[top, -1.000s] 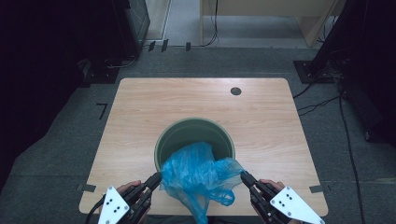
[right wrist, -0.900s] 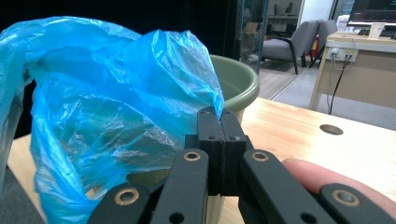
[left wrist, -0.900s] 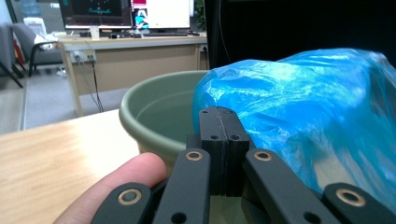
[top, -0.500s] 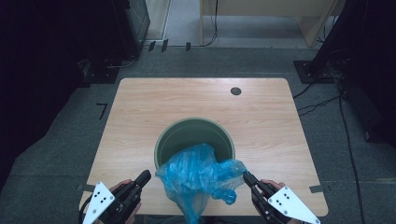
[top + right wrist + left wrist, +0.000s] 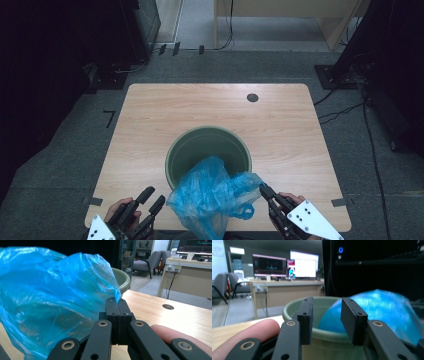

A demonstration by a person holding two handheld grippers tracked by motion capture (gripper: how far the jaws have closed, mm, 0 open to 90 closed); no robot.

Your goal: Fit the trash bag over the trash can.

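A green round bin [image 5: 208, 145] stands on the wooden table, near its front edge. A crumpled blue plastic bag [image 5: 212, 197] hangs over the bin's near rim and past the table's front. My right gripper [image 5: 263, 190] is shut on the bag's right edge; the right gripper view shows its jaws pinching the blue film [image 5: 116, 296]. My left gripper [image 5: 152, 196] stands open to the left of the bag, apart from it. In the left gripper view the bin [image 5: 294, 308] and the bag [image 5: 382, 310] show beyond its spread jaws.
The table [image 5: 150, 120] has a small round cable hole [image 5: 252, 97] at the back right. Dark equipment stands on the floor at both sides, and cables [image 5: 345, 107] run on the carpet to the right.
My left gripper has let go of the bag and drawn back to the left, now open. The bag has sagged toward the right gripper, which still holds it.
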